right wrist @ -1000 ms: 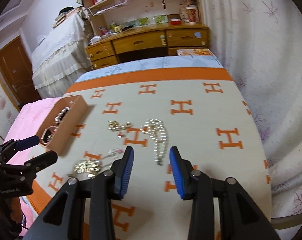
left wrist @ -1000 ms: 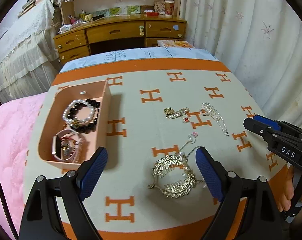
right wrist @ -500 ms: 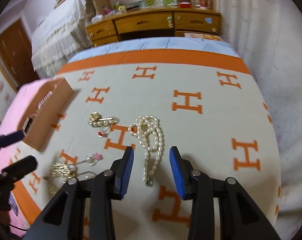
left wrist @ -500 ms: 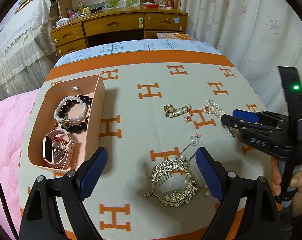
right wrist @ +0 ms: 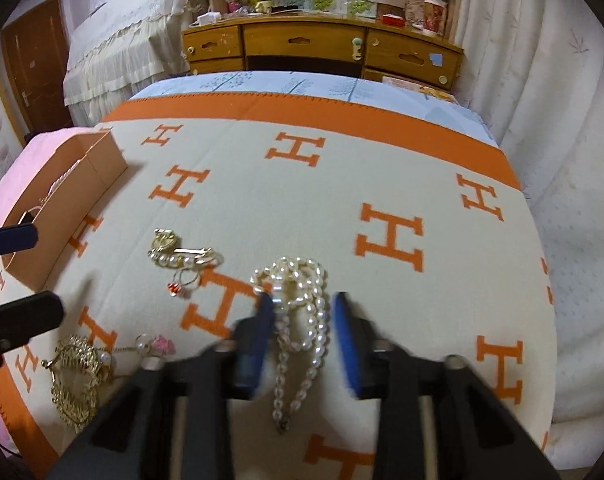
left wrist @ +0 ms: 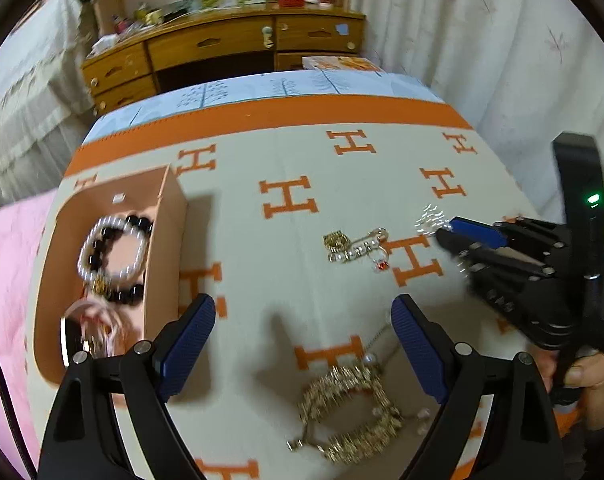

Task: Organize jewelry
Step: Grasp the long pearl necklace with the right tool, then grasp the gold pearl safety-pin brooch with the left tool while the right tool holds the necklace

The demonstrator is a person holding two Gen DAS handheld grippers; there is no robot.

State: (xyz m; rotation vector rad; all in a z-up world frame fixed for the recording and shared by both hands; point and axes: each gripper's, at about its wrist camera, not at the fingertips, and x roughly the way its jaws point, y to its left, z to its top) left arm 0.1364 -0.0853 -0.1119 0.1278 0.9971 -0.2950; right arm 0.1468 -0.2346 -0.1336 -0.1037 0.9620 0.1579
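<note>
Lit evenly and softly, indoors, source unseen. Cast dull shadows right of the pink box (left wrist: 170,216) and under the left gripper (left wrist: 303,346). Smeared by motion: right gripper (right wrist: 300,340) fingers, gold hair comb (left wrist: 345,412). Bent by fisheye, blackened at corners. No glare.

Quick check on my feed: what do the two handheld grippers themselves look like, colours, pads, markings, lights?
Both are matte black plastic. The left gripper has ribbed blue pads on its jaws and silver screws at the pivots. The right gripper has the same blue pads. Seen from the left wrist, it carries faint white lettering, a green indicator light, and a bare hand on its grip.
</note>
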